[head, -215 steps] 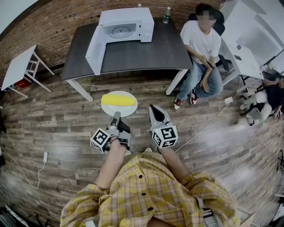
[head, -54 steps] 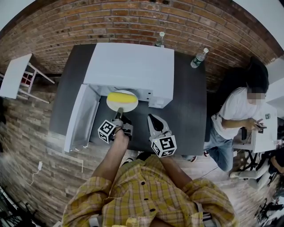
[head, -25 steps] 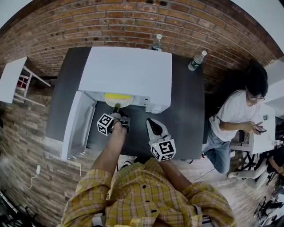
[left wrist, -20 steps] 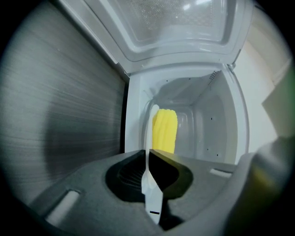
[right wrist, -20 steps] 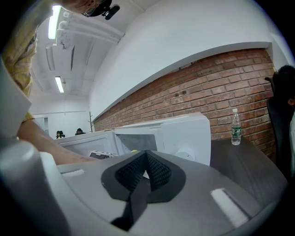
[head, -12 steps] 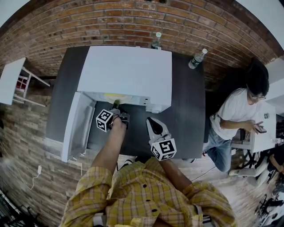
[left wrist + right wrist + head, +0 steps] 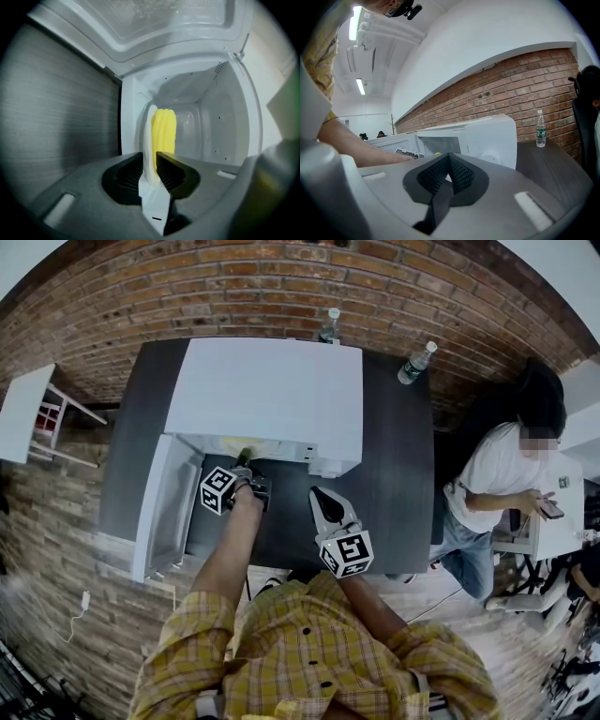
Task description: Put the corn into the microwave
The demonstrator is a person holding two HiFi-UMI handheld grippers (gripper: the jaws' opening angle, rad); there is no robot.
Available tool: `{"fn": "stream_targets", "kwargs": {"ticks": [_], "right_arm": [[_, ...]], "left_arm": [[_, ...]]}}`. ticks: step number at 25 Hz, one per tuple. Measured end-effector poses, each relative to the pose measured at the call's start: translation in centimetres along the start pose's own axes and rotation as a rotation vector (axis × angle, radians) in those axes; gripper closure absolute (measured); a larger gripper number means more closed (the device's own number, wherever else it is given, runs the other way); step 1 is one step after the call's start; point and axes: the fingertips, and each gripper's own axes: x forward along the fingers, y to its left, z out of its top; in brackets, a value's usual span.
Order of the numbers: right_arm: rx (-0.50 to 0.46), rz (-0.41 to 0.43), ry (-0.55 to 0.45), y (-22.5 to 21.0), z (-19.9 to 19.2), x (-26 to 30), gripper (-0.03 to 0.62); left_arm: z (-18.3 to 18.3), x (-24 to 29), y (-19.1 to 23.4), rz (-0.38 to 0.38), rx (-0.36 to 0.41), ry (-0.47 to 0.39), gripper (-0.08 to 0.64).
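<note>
Since a second ago the plate (image 7: 146, 140) has slid deeper in, and from the head view only a pale sliver shows under the microwave (image 7: 267, 390) roof.

The dark tabletop (image 7: 398, 474) carries it all. The white microwave fills the back left, and its door (image 7: 167, 507) is swung wide open toward the front left corner. A person (image 7: 506, 484) sits beyond the right edge.

The left gripper (image 7: 244, 458) is up at the oven mouth, its jaws opening. In the left gripper view the plate's white rim stands between them, and it looks to be touching both pads, though that is hard to judge at this angle. The right gripper (image 7: 318, 493) hangs over the front edge near the middle, apart from everything, jaws pressed together on nothing.

The corn (image 7: 164, 133) lies on the plate, bright yellow, well inside the white cavity.

Two water bottles stand upright, one bottle (image 7: 330, 326) at the back edge behind the microwave, the other bottle (image 7: 417, 362) near the back right corner.
</note>
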Motion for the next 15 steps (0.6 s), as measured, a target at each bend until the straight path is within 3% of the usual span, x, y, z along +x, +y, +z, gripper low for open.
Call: {"fn": "stream_targets", "kwargs": {"ticks": [6, 15], "right_arm": [[-0.002, -0.005, -0.013, 0.2, 0.3, -0.4, 0.588], [-0.011, -0.007, -0.031, 1.7, 0.7, -1.4, 0.588]], "left_arm": [[-0.6, -1.7, 0.0, -0.033, -0.036, 0.005, 0.416], [-1.7, -5.4, -1.1, -0.088, -0.001, 0.043, 0.426]]}}
